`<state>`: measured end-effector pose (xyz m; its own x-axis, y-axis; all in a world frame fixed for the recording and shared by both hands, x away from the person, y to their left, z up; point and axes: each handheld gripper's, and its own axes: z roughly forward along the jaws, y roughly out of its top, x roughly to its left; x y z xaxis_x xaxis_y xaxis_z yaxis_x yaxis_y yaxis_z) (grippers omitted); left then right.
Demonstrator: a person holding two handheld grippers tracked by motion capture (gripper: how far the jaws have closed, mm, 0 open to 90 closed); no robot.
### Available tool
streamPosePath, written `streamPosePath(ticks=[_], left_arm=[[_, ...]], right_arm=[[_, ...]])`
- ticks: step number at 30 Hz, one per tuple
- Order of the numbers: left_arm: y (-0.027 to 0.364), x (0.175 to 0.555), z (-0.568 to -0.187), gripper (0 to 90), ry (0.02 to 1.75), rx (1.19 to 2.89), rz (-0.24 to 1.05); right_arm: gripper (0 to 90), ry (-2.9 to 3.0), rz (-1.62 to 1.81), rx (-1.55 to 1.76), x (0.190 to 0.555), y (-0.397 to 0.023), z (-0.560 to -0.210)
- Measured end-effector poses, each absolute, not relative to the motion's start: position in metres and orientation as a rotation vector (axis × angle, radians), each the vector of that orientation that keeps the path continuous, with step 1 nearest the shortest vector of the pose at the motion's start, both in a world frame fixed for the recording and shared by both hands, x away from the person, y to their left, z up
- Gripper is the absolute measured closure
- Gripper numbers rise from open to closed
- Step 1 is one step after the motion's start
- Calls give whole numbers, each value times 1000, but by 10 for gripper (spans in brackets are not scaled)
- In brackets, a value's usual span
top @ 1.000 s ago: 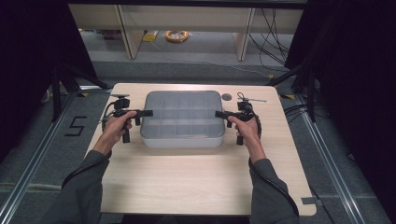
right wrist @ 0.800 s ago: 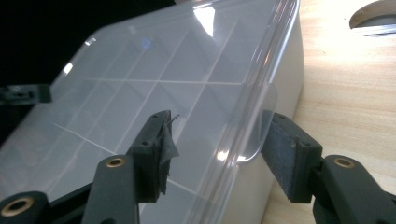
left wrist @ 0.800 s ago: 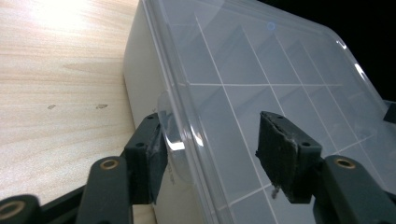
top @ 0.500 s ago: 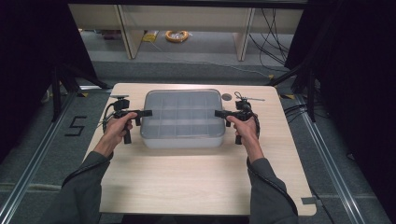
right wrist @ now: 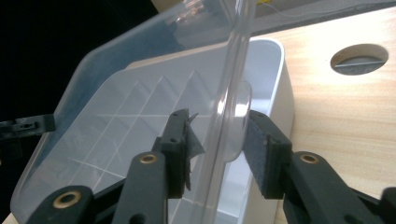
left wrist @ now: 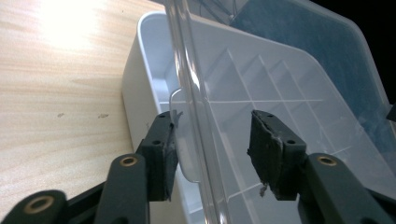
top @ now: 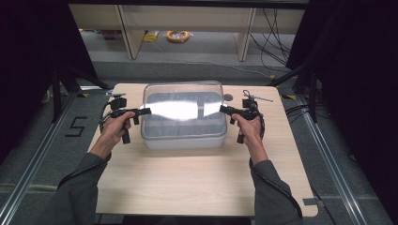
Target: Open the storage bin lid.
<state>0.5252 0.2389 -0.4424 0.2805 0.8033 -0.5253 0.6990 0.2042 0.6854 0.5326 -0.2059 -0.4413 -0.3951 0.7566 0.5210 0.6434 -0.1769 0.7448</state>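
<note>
The left gripper (left wrist: 212,151) and right gripper (right wrist: 217,151) have just been closing astride the clear lid's (top: 182,101) side tabs (pads not yet fully pinching). The lid, tilted above the white box (top: 183,133) mid-table, should be lifted evenly.

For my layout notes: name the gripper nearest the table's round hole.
The right gripper: the hole lies beside it; the left gripper is across the box.

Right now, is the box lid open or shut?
Open: the clear lid is tilted up off the white box, showing empty dividers inside.
</note>
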Motion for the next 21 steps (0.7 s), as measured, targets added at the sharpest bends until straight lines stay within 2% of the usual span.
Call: streamPosePath(ticks=[6, 21], left_arm=[[239, 518, -429, 564, 1426, 1498, 150], [236, 500, -406, 579, 1373, 1515, 212]], right_arm=[[683, 1914, 1676, 1640, 526, -210, -434], [725, 1891, 1706, 1599, 503, -213, -405]])
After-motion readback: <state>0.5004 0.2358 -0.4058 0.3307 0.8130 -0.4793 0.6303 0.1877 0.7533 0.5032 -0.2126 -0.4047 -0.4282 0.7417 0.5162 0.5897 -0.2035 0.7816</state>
